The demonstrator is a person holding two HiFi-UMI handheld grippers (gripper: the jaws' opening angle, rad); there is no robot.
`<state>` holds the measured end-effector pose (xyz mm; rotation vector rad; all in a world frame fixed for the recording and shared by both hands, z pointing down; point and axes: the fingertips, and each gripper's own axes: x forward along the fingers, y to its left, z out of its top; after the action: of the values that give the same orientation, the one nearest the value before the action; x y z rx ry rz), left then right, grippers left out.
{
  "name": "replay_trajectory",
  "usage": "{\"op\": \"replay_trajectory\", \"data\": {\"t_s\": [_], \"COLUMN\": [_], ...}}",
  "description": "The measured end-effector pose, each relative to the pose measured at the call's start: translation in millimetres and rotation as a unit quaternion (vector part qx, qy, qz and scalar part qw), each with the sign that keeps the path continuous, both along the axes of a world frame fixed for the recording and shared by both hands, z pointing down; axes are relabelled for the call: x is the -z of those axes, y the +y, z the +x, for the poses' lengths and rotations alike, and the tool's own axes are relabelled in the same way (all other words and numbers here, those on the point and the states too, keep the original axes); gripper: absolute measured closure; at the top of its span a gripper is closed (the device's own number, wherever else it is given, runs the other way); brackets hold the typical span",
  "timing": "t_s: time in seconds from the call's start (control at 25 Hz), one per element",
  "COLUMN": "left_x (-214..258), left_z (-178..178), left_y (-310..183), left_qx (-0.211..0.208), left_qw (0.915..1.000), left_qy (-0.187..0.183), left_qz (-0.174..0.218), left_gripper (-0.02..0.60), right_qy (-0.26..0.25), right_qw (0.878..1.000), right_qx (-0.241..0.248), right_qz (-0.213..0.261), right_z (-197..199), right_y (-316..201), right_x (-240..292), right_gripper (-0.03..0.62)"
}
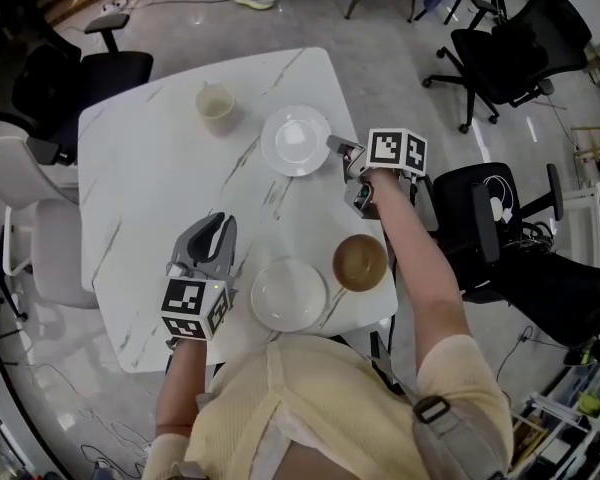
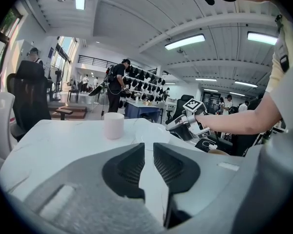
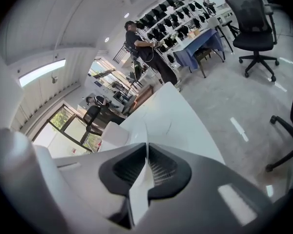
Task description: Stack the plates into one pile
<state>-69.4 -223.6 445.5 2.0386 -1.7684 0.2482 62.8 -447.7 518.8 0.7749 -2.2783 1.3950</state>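
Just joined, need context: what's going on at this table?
A person with a gripper in each hand is stacking plates. The right gripper has its jaws shut on the rim of the far plate. The left gripper, jaws slightly apart and empty, is beside the near plate. No pile yet; cup and brown bowl untouched.

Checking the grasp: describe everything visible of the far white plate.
The far plate is round, glossy white like ceramic, with a shallow well, a broad rim and nothing on it. It is at the marbled table's far side, right of the cup. The right gripper is clamped on its right rim; whether it is lifted is unclear.
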Motion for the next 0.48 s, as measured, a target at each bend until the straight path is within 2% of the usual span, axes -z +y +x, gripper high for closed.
{"op": "replay_trajectory", "data": {"t_s": [0.2, 0.48], "left_x": [8.1, 19.2], "left_z": [-0.9, -3.4], "left_y": [9.5, 21.4], "left_qx": [-0.016, -0.026], "left_qw": [0.9999, 0.9996], "left_qy": [-0.002, -0.002], "left_qz": [0.004, 0.014], "left_gripper": [0.522, 0.522], "right_qy": [-0.054, -0.071], "right_qw": [0.998, 0.997], "right_qx": [-0.019, -0.017], "right_qz": [0.001, 0.031], "right_z": [-3.0, -3.2], "right_y": [13.0, 40.0], "right_x": [25.1, 53.6], "right_gripper": [0.579, 0.577]}}
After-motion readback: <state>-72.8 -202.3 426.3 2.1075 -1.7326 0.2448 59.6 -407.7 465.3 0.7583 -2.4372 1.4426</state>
